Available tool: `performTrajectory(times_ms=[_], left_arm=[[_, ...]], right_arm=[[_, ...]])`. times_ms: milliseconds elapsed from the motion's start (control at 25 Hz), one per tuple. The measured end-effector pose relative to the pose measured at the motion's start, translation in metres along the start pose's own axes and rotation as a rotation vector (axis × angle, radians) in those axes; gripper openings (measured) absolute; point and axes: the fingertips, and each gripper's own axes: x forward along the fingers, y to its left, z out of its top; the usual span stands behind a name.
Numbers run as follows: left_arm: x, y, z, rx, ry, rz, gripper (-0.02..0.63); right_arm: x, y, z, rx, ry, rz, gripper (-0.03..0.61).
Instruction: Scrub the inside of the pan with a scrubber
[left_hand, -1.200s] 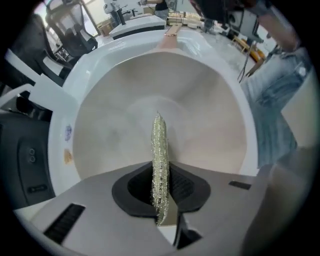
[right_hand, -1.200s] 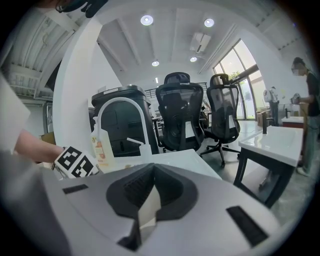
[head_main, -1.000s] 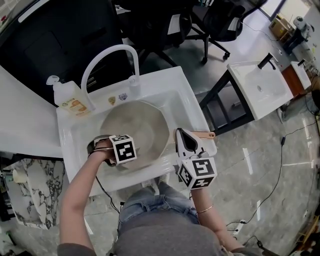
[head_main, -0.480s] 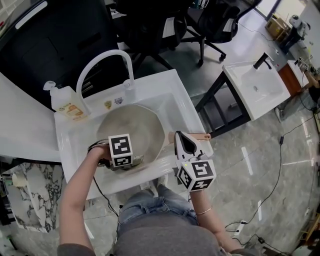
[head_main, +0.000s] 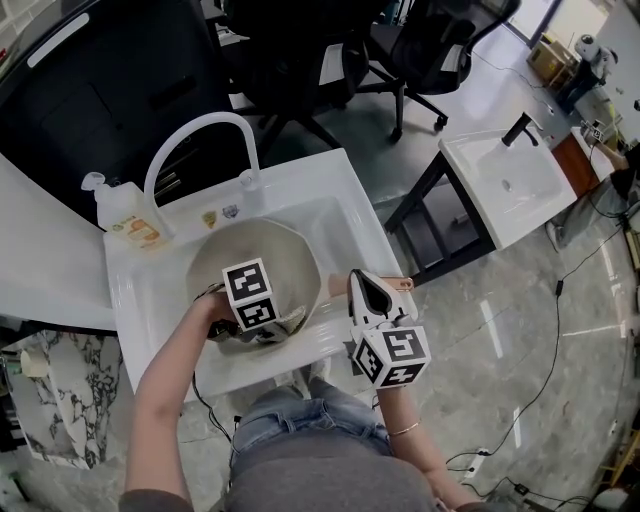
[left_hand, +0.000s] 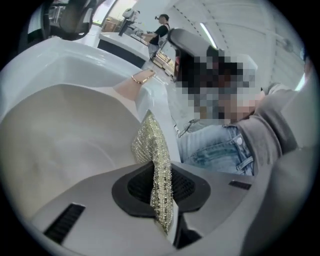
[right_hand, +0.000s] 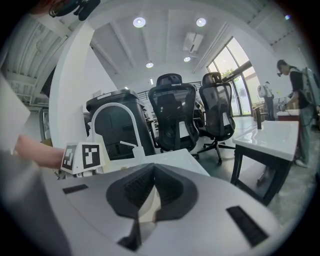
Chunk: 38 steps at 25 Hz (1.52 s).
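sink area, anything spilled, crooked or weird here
Nothing stands out. The round grey pan sits in the white sink, its wooden handle over the rim in the right tongs, while the left tongs hold a glittery mesh scrubber inside it. No spill or damage shows.

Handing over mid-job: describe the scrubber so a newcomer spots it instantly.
Find the white sink under the arched faucet; a round beige pan lies in its basin. At the pan's near rim the left gripper is shut on a limp cloth: the scrubber, the only glittery silver-gold mesh there.
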Motion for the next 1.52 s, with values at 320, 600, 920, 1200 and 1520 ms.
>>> performTrajectory(times_ms=[320, 600, 920, 1200, 1520], left_arm=[[-0.013, 0.009, 0.051, -0.17, -0.334, -0.041, 0.061], [-0.037, 0.033, 0.078, -0.36, -0.686, -0.053, 0.063], [-0.1, 0.062, 0.074, -0.482, -1.088, 0.087, 0.063], [-0.092, 0.086, 0.043, -0.686, -1.152, 0.102, 0.063], [-0.04, 0.113, 0.047, -0.783, -0.998, 0.077, 0.061]], right_arm=[[0.005, -0.006, 0.001, -0.004, 0.009, 0.017, 0.011], [0.017, 0.003, 0.003, -0.016, 0.017, 0.059, 0.011], [0.027, 0.006, 0.005, -0.023, 0.026, 0.074, 0.011], [0.031, 0.0, -0.002, -0.016, 0.051, 0.057, 0.011], [0.036, -0.002, -0.003, -0.02, 0.062, 0.036, 0.011]])
